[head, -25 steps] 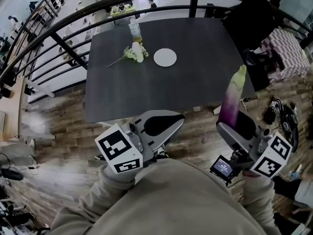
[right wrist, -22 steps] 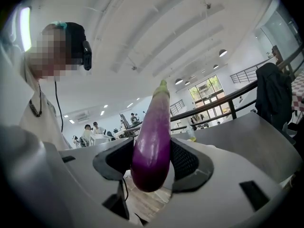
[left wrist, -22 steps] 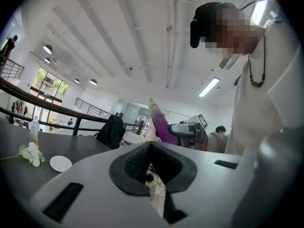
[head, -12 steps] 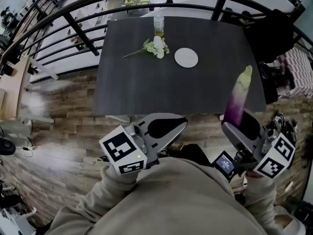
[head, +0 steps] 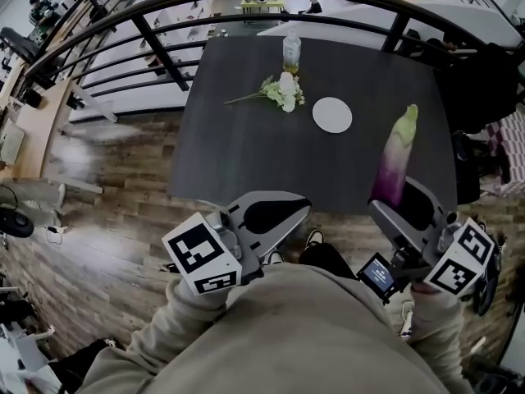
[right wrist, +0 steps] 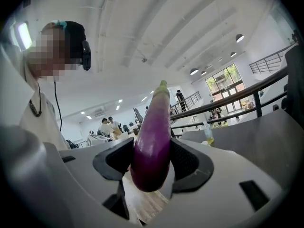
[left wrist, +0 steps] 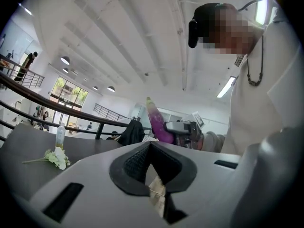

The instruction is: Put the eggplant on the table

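Eggplant (head: pixel 395 161) near table (head: pixel 246 154) front edge

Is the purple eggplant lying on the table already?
No, the eggplant stands upright, clamped in the right gripper, not lying on the table.

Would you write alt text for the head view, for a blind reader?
The right gripper holds a purple eggplant upright, green tip up, seen against a dark table bearing a white plate, a flower sprig and a bottle. The left gripper is shut and empty.
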A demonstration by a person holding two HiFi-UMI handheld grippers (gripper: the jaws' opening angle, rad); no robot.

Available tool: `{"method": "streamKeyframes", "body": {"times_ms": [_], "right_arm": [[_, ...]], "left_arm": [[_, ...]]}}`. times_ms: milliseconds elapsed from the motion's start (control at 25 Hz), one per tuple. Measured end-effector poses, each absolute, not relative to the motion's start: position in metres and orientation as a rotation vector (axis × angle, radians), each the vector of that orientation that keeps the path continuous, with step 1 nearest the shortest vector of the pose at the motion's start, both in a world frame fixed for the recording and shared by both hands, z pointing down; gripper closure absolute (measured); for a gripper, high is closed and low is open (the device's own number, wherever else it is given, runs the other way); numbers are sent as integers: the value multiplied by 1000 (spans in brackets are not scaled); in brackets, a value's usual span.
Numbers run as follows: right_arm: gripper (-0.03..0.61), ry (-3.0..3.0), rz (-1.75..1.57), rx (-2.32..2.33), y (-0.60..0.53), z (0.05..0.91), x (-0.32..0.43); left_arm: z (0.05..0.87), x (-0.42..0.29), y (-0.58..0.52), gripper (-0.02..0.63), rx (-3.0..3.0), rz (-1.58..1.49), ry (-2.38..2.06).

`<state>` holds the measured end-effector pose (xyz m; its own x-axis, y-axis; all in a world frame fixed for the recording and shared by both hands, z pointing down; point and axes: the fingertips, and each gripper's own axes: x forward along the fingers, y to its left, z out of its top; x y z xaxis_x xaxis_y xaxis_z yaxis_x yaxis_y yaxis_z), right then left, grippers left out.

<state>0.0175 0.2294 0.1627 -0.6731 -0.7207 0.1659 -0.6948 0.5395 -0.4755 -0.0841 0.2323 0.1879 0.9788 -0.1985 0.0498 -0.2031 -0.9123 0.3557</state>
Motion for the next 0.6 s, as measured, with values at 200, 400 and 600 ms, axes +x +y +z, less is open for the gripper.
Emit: {"method": "streamKeyframes", "body": {"times_ms": [200, 400, 600], "right_arm": [[330, 2702, -791, -1238, 203, 158, 60], [330, 2685, -778, -1234, 178, 154, 108], [330, 2647, -813, -1208, 167, 167, 144]], "left_arm": [[178, -40, 207, 609, 2778, 6, -288], [168, 13, 177, 609, 2783, -10, -263], [168, 52, 162, 609, 2775, 14, -250]]}}
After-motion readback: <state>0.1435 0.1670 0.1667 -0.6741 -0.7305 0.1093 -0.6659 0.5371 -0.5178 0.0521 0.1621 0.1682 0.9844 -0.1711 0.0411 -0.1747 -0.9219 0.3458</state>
